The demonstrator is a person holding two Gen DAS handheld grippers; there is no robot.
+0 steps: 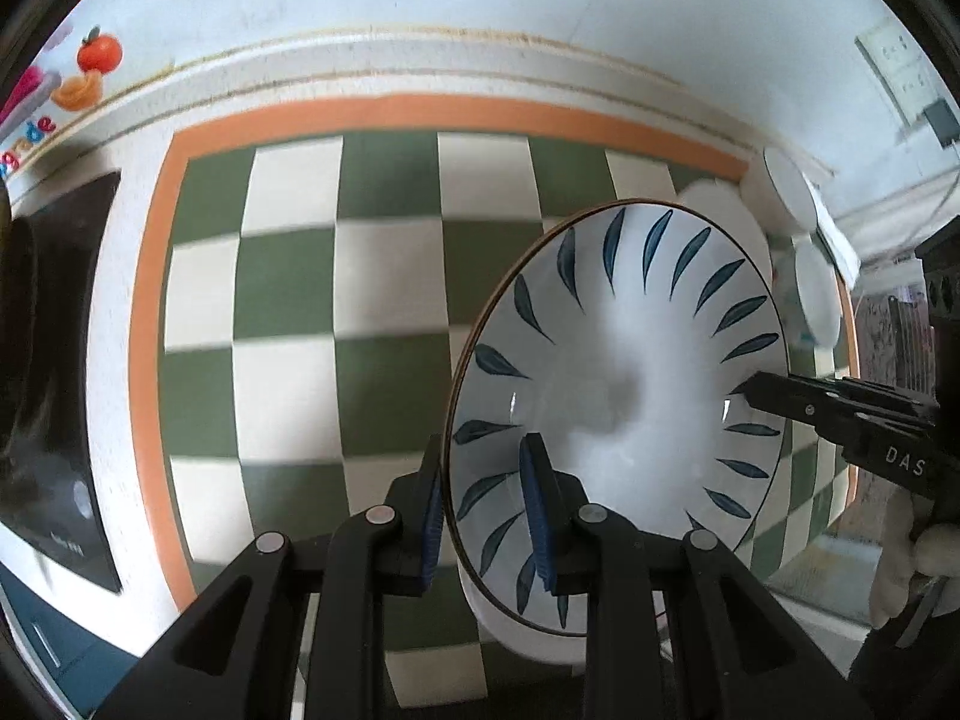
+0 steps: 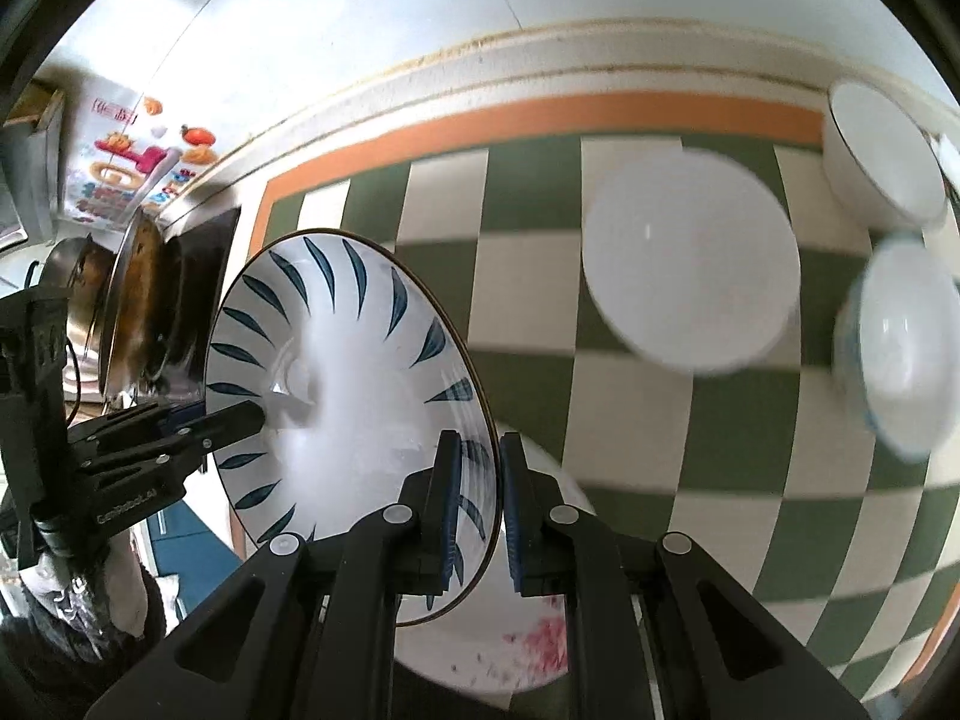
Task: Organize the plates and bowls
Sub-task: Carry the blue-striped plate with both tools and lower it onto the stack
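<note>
A deep white plate with blue leaf marks point(image 1: 618, 360) point(image 2: 336, 360) hangs tilted above the green-and-white checked mat point(image 1: 288, 276), held from both sides. My left gripper point(image 1: 483, 480) is shut on the rim nearest it, one pad inside the plate and one outside. My right gripper point(image 2: 480, 468) is shut on the opposite rim, which passes between its blue pads. Each gripper shows in the other's view: the right gripper point(image 1: 757, 394) and the left gripper point(image 2: 249, 415). Under the lifted plate lies a white dish with pink specks point(image 2: 528, 642).
On the mat stand a plain white bowl point(image 2: 690, 264), a dark-rimmed white bowl point(image 2: 882, 150) and a blue-patterned bowl point(image 2: 906, 348). A black cooktop point(image 1: 54, 360) and a metal pot point(image 2: 138, 300) sit left of the mat. The wall runs behind.
</note>
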